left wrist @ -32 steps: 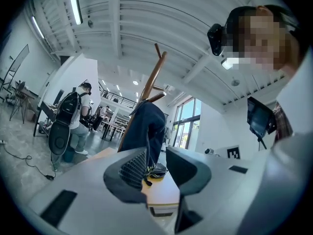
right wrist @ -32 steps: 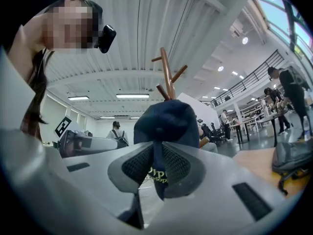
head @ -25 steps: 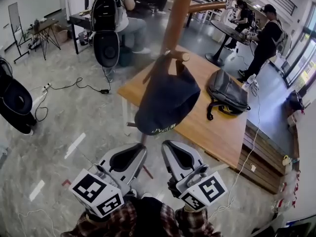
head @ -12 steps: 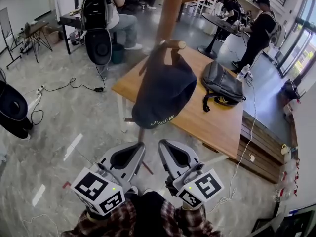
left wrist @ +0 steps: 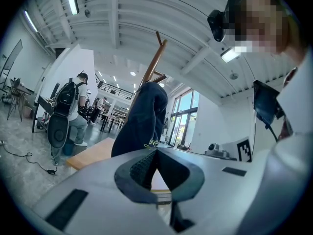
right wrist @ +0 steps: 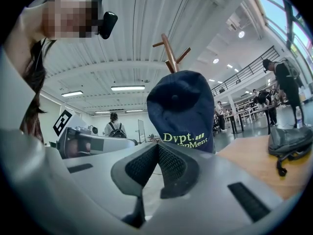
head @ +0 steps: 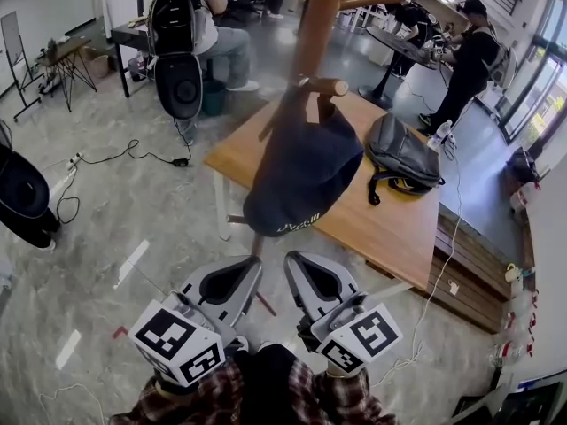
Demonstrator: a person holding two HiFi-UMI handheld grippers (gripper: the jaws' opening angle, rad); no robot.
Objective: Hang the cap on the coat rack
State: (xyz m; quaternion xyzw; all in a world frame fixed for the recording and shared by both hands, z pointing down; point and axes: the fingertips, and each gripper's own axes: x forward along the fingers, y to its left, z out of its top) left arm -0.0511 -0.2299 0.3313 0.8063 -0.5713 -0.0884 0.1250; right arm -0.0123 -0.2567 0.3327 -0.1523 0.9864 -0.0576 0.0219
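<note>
A dark navy cap (head: 301, 171) with pale lettering hangs from a wooden peg (head: 326, 86) of the coat rack pole (head: 314, 25). Nothing else touches it. My left gripper (head: 252, 266) and right gripper (head: 296, 260) sit side by side below the cap, close to my body, both shut with nothing between the jaws. In the left gripper view the cap (left wrist: 142, 116) hangs beyond the shut left gripper (left wrist: 156, 151), under the slanted pole (left wrist: 152, 65). The right gripper view shows the cap (right wrist: 183, 111) just past the shut right gripper (right wrist: 157, 145).
A wooden table (head: 390, 228) stands behind the rack with a grey backpack (head: 403, 153) lying on it. Cables (head: 133, 153) trail over the marble floor at left, near a black round case (head: 22, 193). People and desks fill the back of the room.
The cap stays hanging on the peg and sways a little. Both grippers keep their place low beneath it; only the head view has shifted slightly.
</note>
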